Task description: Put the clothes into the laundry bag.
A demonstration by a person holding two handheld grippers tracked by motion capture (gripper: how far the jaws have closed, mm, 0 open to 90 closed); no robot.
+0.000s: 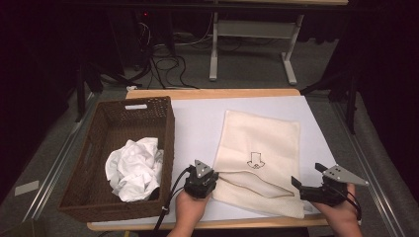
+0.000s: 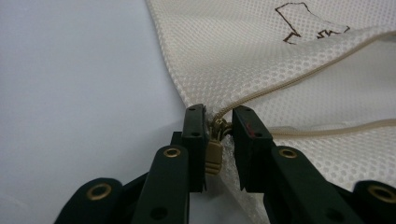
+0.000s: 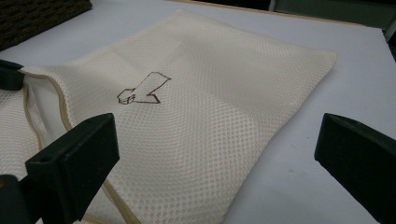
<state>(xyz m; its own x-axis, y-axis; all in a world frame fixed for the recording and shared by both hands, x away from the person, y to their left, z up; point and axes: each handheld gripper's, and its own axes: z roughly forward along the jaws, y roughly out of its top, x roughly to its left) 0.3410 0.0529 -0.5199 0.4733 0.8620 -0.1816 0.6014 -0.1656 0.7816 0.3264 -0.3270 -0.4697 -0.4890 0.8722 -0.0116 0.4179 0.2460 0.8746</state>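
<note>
Both grippers sit at the mesh bag's (image 1: pixel 259 143) near edge.

- Room is dim, its edges lost in black; only the white table top (image 1: pixel 197 123) catches light.
- Close-up jaws look soft and slightly blurred.
- Shadows stay faint.

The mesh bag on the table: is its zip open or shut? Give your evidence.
Open. The mesh bag gapes along its near edge, the zip's two sides run apart, and the slider sits at the corner between the left gripper's jaws.
</note>
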